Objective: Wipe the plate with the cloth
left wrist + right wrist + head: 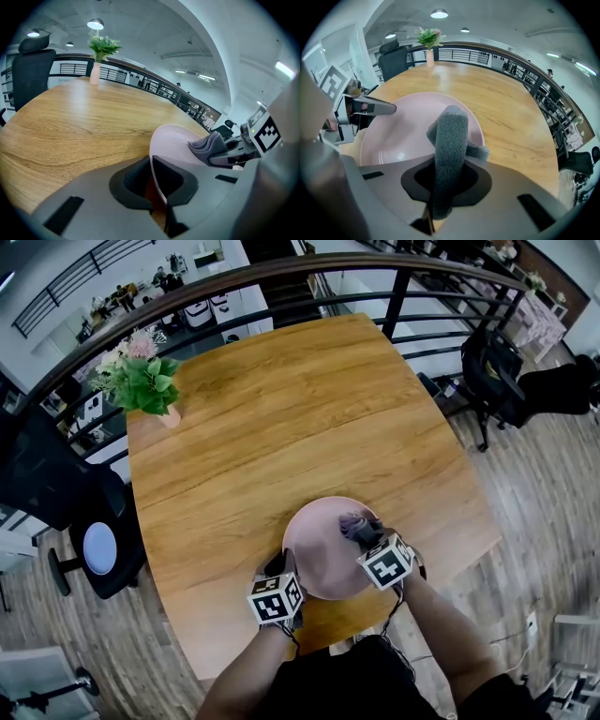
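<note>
Left fingers (pixel 126 187) pinch plate (pixel 173 140) edge, cloth (pixel 208 144) mid-plate.

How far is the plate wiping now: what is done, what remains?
Done: the left gripper clamps the rim of the plate, the right gripper grips the cloth. In hand: the cloth touches the plate's right part. Left: finishing the wipe; no dirt shows, so how much remains is unclear.

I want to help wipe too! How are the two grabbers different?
The left gripper clamps the pink plate by its rim; the right gripper clamps the grey cloth. The left sits at the plate's near edge; the right reaches over the plate's right side. Both are shut on something.
</note>
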`<state>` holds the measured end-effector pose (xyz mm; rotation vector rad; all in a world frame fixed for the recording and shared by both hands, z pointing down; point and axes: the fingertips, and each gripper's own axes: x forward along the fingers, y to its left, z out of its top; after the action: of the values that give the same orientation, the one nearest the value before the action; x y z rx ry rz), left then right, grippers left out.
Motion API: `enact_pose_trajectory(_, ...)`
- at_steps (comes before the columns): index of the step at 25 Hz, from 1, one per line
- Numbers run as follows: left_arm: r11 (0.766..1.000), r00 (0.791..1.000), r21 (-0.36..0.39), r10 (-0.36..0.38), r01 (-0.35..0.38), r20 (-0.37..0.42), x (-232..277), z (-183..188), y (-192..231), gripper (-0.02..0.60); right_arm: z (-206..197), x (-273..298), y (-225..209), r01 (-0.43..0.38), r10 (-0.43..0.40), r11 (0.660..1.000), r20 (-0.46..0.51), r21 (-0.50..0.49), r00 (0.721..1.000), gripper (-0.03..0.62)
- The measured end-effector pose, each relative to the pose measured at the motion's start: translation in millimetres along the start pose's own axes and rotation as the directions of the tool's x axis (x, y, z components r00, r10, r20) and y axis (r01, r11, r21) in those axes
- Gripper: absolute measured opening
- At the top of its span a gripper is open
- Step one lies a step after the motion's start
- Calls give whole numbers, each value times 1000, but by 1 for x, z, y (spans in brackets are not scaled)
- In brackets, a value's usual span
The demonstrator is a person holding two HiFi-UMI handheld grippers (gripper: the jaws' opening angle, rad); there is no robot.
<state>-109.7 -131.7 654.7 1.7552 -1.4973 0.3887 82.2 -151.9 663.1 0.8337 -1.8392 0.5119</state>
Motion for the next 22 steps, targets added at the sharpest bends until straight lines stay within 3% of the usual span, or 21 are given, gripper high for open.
enact_pose_trajectory(5, 1000, 1000, -5, -7, 7, -5, 1, 1, 0, 34, 12, -1, -8, 38, -41, 998, 75, 40, 996, 52)
enact_pose_trajectory(12, 1000, 1000, 10, -8, 8, -11, -1, 2, -2, 35, 26, -19, -7, 9, -26, 997, 214, 80, 976, 52)
enact_pose_trajectory(16, 997, 1000, 82, 11, -13, 27, -12, 11, -6, 35, 38, -42, -10, -26, -7, 995, 341, 92, 940, 52)
enact_pose_trajectory(22, 980, 985, 192, 23, -56, 171, -49, 46, -24, 34, 50, -90, -13, -108, 30, 986, 501, 127, 865, 52)
